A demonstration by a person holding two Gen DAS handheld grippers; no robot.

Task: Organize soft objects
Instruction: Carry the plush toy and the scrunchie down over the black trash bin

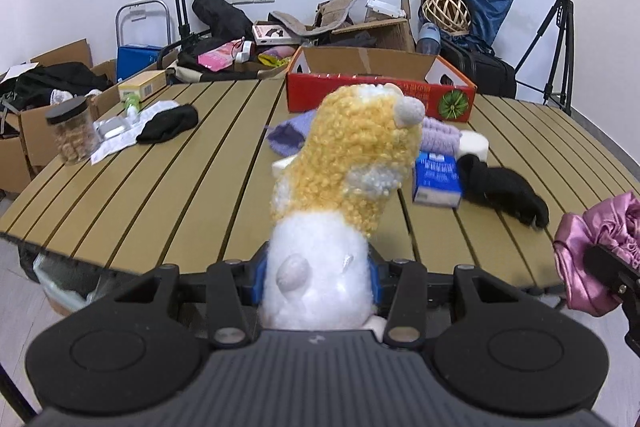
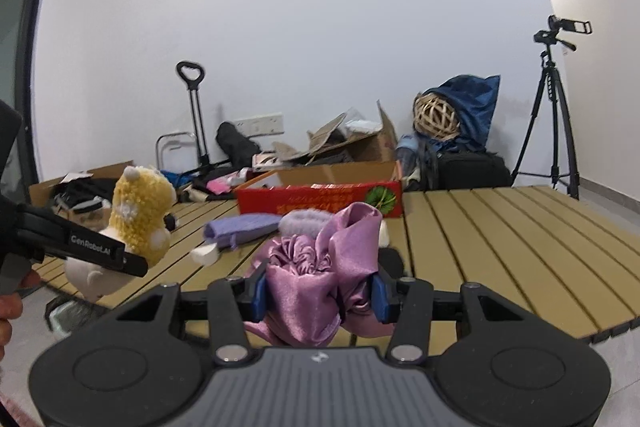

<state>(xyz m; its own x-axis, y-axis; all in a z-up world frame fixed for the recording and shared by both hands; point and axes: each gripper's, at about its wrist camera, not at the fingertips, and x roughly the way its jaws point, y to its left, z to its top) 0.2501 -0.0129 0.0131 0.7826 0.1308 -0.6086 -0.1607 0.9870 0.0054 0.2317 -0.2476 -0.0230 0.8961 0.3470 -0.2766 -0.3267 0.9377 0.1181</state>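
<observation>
Left wrist view: left gripper clamped on yellow-white plush toy, centre frame, blocking red box behind. Blue packet, black glove at right on slatted table; jar far left.

Right wrist view: right gripper pinching pink satin cloth, lower centre. Purple sock beyond; tripod upper right.
</observation>
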